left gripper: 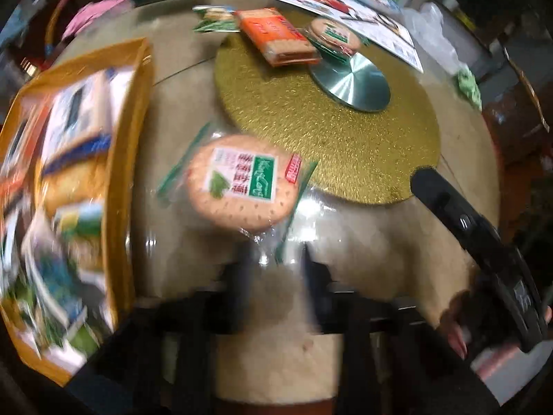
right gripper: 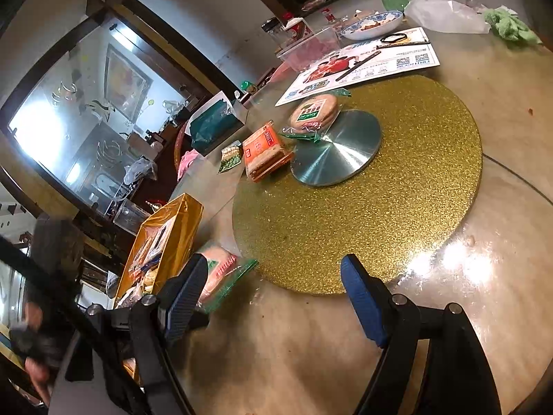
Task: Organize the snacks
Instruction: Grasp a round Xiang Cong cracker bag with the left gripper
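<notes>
The left gripper (left gripper: 276, 259) points steeply down, jaws apart and holding nothing, above the round biscuit pack in clear wrap (left gripper: 242, 181) lying on the glass tabletop (left gripper: 363, 235) beside the yellow snack box (left gripper: 121, 159). The right gripper (right gripper: 276, 276) hovers tilted, wide open, empty.

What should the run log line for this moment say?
left gripper: open, over round cracker pack | right gripper: open, empty | yellow box: holds snacks | orange biscuit pack: on gold mat
</notes>
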Available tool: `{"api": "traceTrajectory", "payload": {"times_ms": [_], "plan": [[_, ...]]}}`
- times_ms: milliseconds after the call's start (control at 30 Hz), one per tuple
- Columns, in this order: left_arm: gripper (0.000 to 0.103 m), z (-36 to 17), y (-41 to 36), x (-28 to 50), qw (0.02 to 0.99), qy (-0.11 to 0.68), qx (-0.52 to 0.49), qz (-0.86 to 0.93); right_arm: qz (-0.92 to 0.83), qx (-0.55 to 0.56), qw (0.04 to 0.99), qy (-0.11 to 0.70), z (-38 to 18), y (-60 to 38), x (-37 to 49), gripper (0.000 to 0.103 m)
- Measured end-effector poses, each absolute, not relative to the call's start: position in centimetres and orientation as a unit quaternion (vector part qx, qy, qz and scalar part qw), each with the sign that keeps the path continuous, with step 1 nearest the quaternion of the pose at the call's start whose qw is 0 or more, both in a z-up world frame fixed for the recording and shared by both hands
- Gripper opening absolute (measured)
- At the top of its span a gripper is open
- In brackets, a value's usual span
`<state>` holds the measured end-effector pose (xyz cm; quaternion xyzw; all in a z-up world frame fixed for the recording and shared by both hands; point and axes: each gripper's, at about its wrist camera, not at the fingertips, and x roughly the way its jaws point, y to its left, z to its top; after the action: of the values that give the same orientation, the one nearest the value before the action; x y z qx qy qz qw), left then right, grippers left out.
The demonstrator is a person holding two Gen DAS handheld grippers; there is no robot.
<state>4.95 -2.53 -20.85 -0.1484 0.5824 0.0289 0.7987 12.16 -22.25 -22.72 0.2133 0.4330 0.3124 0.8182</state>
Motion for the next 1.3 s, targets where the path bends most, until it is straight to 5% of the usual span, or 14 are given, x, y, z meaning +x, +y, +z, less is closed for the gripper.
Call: {"api": "traceTrajectory", "payload": {"times_ms": [67,333,567,733,867,1167,1300], "plan": [[0.084,-19.9,-1.8,4.0,0.816,0.549,-0.172,0.053,0.312,0.217,0.818,0.432,-22.7,-22.4,12.2,0.080],[0.084,-21.8,0.7,10.0,0.772,0.577,-0.234,0.129,0.304,0.229,0.821,0.426,-22.5,-23.0,12.2,0.080],[0.085,-21.8,0.5,14.7,0.783,0.576,-0.154,0.178,0.300,0.237,0.820,0.425,-22.7,-23.3,12.3,0.080],[0.085,-20.8,0.0,11.3,0.788,0.577,-0.112,0.183,0.302,0.239,0.820,0.424,-22.6,-23.4,12.3,0.080],[0.085,-21.3,1.1,8.4,0.766,0.585,-0.170,0.205,0.306,0.240,0.817,0.426,-22.7,-23.3,12.4,0.080],[0.088,-23.0,0.0,12.6,0.764,0.585,-0.162,0.219,0.292,0.238,0.824,0.422,-22.8,-23.7,12.6,0.080],[0.077,-22.8,-0.7,11.1,0.789,0.565,-0.142,0.195,0.290,0.235,0.825,0.424,-22.9,-23.7,12.7,0.079]]}}
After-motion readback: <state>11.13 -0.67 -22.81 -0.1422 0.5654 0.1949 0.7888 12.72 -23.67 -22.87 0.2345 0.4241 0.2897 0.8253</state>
